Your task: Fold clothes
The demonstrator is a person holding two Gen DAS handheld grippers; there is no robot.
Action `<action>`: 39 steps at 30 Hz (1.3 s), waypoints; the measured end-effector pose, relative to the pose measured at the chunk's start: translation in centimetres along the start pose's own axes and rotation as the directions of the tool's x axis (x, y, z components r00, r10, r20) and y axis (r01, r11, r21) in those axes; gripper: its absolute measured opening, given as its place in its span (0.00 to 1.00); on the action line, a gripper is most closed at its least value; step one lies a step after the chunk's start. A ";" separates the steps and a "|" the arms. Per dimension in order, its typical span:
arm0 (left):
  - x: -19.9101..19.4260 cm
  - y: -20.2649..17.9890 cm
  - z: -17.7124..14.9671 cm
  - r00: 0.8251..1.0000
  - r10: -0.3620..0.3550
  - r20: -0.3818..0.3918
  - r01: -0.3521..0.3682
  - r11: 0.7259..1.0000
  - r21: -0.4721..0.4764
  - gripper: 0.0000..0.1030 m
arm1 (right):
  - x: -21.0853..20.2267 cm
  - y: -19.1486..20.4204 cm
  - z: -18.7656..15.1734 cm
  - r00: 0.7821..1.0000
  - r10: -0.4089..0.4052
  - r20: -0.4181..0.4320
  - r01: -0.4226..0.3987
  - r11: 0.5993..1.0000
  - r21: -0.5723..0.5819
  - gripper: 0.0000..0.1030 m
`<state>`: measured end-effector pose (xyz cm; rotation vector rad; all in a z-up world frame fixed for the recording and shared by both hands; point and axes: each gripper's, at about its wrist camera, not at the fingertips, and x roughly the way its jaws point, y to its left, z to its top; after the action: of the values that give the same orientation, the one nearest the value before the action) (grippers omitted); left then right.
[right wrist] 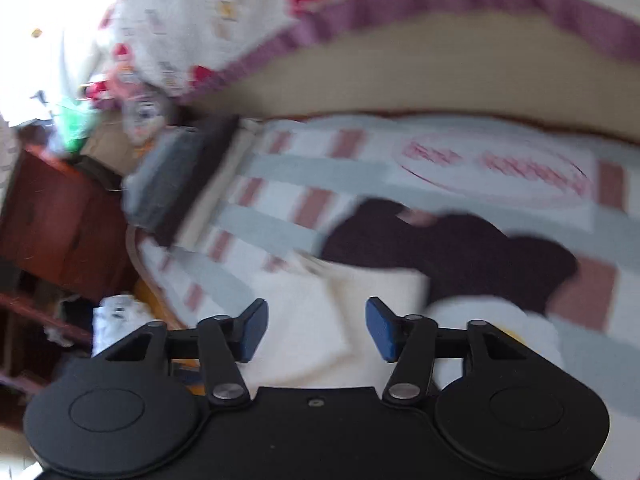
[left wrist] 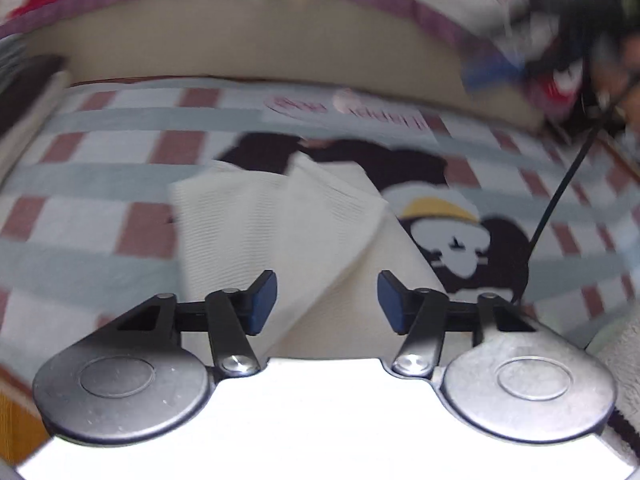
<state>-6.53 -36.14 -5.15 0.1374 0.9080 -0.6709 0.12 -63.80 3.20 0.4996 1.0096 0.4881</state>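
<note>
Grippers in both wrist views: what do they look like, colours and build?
Left gripper: blue pads on black linkage arms, silver round discs, white body. Right gripper: same blue pads and black linkages, but all-black discs and body.

No legible text. The checked bedsheet (left wrist: 120, 152) carries a pink oval emblem (left wrist: 344, 114) with pink lettering (blurred beyond reading in both wrist views); the same emblem (right wrist: 496, 168) yields no readable characters.
</note>
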 end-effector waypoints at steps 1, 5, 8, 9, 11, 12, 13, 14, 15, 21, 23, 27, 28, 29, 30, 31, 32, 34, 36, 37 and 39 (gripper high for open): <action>0.9 -0.2 0.2 1.000 0.024 -0.002 -0.024 1.000 0.005 0.65 | 0.2 0.8 0.3 1.000 0.001 -0.003 -0.001 1.000 -0.023 0.67; 4.2 0.5 0.8 0.994 0.108 -0.021 -0.108 0.994 -0.002 0.75 | 1.7 1.5 -0.2 1.000 -0.029 -0.011 0.029 1.000 -0.011 0.67; 4.5 2.1 0.7 0.978 0.208 -0.026 -0.209 0.977 -0.030 0.46 | 4.0 -0.6 -1.7 1.000 -0.018 0.009 0.016 0.990 0.138 0.67; 4.3 2.7 0.8 0.964 0.266 -0.013 -0.266 0.963 -0.047 0.33 | 5.1 -1.9 -2.6 1.000 -0.029 0.004 0.027 0.977 0.213 0.67; 3.3 4.9 0.8 0.928 0.372 0.003 -0.368 0.920 -0.131 0.28 | 6.3 -4.0 -3.6 0.999 -0.045 -0.027 0.051 0.952 0.303 0.67; 2.7 6.2 0.8 0.909 0.416 0.002 -0.408 0.893 -0.188 0.28 | 6.6 -4.7 -3.7 0.998 -0.051 -0.024 0.056 0.947 0.315 0.67; 2.3 7.6 0.6 0.902 0.432 -0.021 -0.425 0.875 -0.231 0.28 | 6.8 -5.1 -3.5 0.997 -0.070 -0.013 0.070 0.949 0.309 0.67; 1.9 9.0 0.5 0.893 0.447 -0.045 -0.441 0.855 -0.273 0.28 | 7.1 -5.4 -3.3 0.995 -0.099 -0.006 0.096 0.948 0.302 0.67; 1.4 10.3 0.3 0.889 0.454 -0.063 -0.450 0.837 -0.312 0.28 | 7.4 -5.8 -3.0 0.992 -0.128 0.001 0.122 0.947 0.295 0.67; -0.3 11.5 -0.9 0.982 0.160 0.102 -0.095 0.881 -0.464 0.57 | 10.0 -9.3 -5.5 0.996 -0.068 -0.060 0.088 0.893 0.441 0.67; 0.6 10.6 -0.8 0.989 0.054 0.135 0.011 0.897 -0.442 0.64 | 10.4 -9.9 -6.7 0.997 -0.051 -0.062 0.075 0.870 0.487 0.67; 4.1 8.7 0.3 0.996 0.085 0.036 -0.069 0.944 -0.324 0.68 | 11.0 -10.2 -7.2 0.998 -0.036 -0.060 0.062 0.859 0.508 0.67; 5.0 8.8 0.6 0.990 0.142 0.016 -0.130 0.944 -0.302 0.54 | 11.1 -10.3 -7.1 0.997 -0.036 -0.062 0.063 0.859 0.508 0.67; 5.5 9.3 0.8 0.988 0.156 0.009 -0.147 0.944 -0.296 0.41 | 11.2 -10.5 -7.2 0.997 -0.037 -0.064 0.065 0.858 0.509 0.67; 6.0 9.8 1.1 0.986 0.168 0.002 -0.161 0.942 -0.294 0.22 | 11.2 -10.7 -7.2 0.997 -0.040 -0.066 0.068 0.857 0.510 0.67; 6.2 10.1 1.4 0.984 0.175 -0.012 -0.171 0.937 -0.305 0.21 | 11.2 -10.9 -7.2 0.997 -0.043 -0.068 0.072 0.856 0.512 0.67; 6.2 10.0 1.9 0.975 0.222 -0.014 -0.217 0.933 -0.286 0.21 | 11.2 -11.1 -7.3 0.997 -0.046 -0.069 0.075 0.855 0.513 0.67; 6.3 9.8 2.7 0.947 0.320 -0.012 -0.313 0.918 -0.242 0.21 | 10.6 -11.2 -7.7 0.999 -0.020 -0.049 0.043 0.847 0.530 0.67; 5.7 10.0 3.0 0.926 0.377 0.007 -0.367 0.904 -0.219 0.22 | 10.0 -11.2 -8.2 1.000 0.015 -0.021 -0.001 0.835 0.550 0.67; 5.2 10.5 2.9 0.934 0.357 0.015 -0.344 0.908 -0.240 0.31 | 9.7 -11.2 -8.4 0.999 0.033 -0.007 -0.023 0.828 0.560 0.68; 4.2 12.7 2.3 0.988 0.151 0.035 -0.127 0.920 -0.370 0.52 | 9.0 -11.2 -8.9 0.998 0.066 0.022 -0.067 0.814 0.577 0.68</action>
<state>4.33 -29.01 -9.06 -0.1528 0.9383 -0.3617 -2.03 -65.75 -13.51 1.0866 1.1408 0.2293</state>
